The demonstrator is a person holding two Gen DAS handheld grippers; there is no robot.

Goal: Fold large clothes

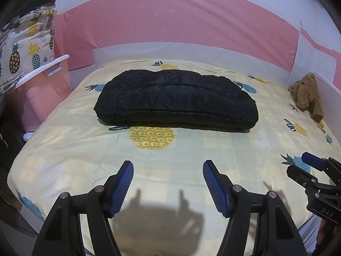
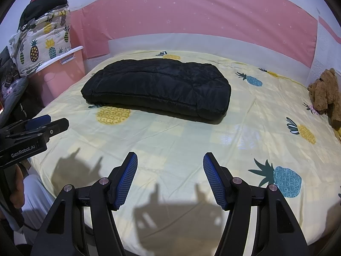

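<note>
Black padded garment [image 1: 174, 98] lies as a compact folded bundle mid-bed [image 1: 85, 149]; folding looks done. Left claw [image 1: 168, 188] and right claw [image 2: 170, 180] hover near the bundle, wide, empty.

Both hand-held grippers [image 1: 168, 185] [image 2: 170, 179] open (empty)

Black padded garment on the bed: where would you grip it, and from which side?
Judging by its pose, take the black padded garment at its near layered edge, coming in low from the front. That thick edge faces both open grippers and lies clear on the pineapple sheet.
</note>
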